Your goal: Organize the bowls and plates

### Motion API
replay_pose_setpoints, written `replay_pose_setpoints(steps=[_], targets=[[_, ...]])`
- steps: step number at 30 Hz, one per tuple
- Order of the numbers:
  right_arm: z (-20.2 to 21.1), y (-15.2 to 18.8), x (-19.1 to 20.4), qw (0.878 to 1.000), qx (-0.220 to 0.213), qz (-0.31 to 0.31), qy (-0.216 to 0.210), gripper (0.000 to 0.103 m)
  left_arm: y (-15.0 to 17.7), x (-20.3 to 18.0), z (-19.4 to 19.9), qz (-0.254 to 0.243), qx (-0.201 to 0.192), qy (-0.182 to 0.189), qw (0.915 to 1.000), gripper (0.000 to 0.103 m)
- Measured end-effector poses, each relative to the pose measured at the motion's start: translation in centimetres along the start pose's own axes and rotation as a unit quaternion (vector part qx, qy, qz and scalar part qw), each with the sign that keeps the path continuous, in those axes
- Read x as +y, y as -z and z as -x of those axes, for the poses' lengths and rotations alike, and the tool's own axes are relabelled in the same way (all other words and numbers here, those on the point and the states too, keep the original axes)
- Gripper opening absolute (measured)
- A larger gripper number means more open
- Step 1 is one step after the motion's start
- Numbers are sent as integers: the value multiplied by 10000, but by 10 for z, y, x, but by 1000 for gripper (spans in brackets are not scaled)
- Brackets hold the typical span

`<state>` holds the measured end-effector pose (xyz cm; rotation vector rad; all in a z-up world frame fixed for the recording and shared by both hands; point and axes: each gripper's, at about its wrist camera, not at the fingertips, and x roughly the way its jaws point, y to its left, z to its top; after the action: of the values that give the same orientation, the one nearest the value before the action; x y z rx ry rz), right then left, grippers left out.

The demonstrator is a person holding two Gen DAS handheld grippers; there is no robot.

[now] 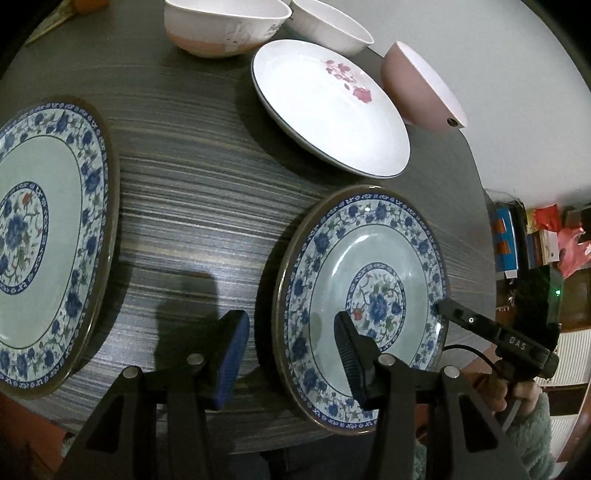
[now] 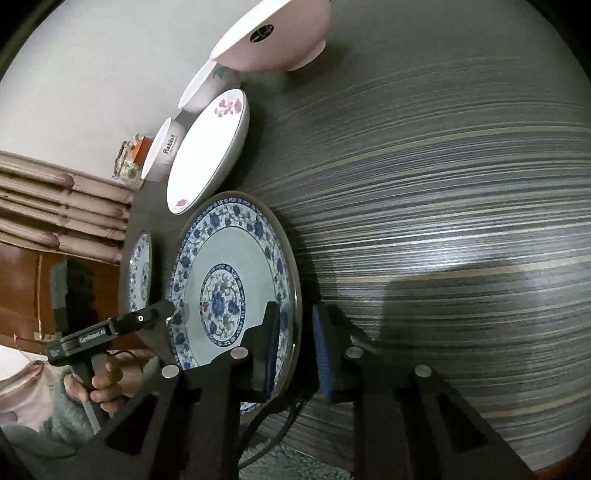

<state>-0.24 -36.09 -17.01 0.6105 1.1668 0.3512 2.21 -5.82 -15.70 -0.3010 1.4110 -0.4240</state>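
Note:
A blue-and-white flowered plate lies near the table's front edge, between both grippers. My left gripper straddles its left rim, one finger over the plate and one outside, and gaps show on both sides, so it is open. My right gripper is shut on the opposite rim, with the inner pad on the plate's face and the outer pad behind the edge. A second matching plate lies flat further left. Behind stand a white plate with pink flowers and a pink bowl.
Two white bowls stand at the back of the dark striped table. The table's edge runs close beside the held plate, with coloured clutter beyond it. A hand in a fuzzy sleeve holds each gripper.

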Motion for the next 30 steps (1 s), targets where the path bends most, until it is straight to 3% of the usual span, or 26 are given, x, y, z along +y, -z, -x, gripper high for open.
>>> replay_pose_setpoints(steps=[2, 5, 8, 15, 30], targets=[[-2, 0, 0, 10000, 41, 14, -24, 16, 0, 0, -1, -8, 41, 63, 10000, 39], [-5, 1, -1, 9999, 82, -4, -70, 15, 1, -1, -3, -54, 62, 56, 10000, 38], [-6, 3, -2, 9998, 103, -32, -163, 15, 2, -1, -4, -55, 141, 105, 9998, 28], [-7, 5, -2, 9998, 80, -72, -167, 12, 3, -4, -2, -213, 14, -110, 9997, 18], [1, 16, 20, 9998, -70, 128, 127, 12, 13, 1, 17, -269, -123, -143, 9995, 20]])
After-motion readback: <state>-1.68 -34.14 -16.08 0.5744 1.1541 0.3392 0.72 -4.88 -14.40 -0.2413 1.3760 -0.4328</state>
